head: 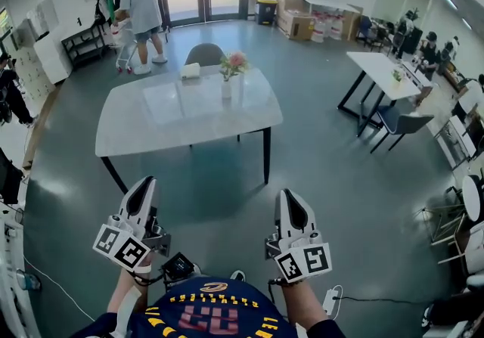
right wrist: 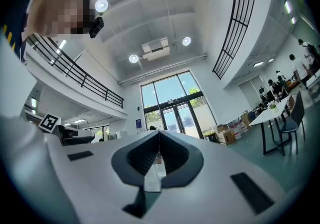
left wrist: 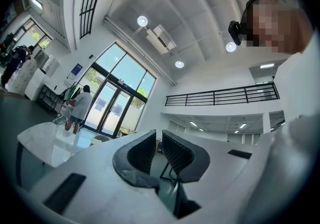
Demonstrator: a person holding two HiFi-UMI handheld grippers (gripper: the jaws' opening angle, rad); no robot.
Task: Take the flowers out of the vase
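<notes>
Pink flowers (head: 234,62) stand in a small white vase (head: 226,89) near the far edge of a white table (head: 151,121), well ahead of me. Both grippers hang low over the floor, far short of the table. My left gripper (head: 146,181) points toward the table's near left side; in the left gripper view its jaws (left wrist: 158,134) stand a narrow slit apart with nothing between them. My right gripper (head: 287,194) points ahead beside it; in the right gripper view its jaws (right wrist: 159,133) meet at the tips and are empty. Neither gripper view shows the flowers.
A grey chair (head: 204,53) stands behind the table, and a white folded thing (head: 190,70) lies on it. A person (head: 140,4) stands with a cart by the glass doors. Another table (head: 386,72) and a blue chair (head: 404,123) are at the right, with cardboard boxes (head: 302,23) beyond.
</notes>
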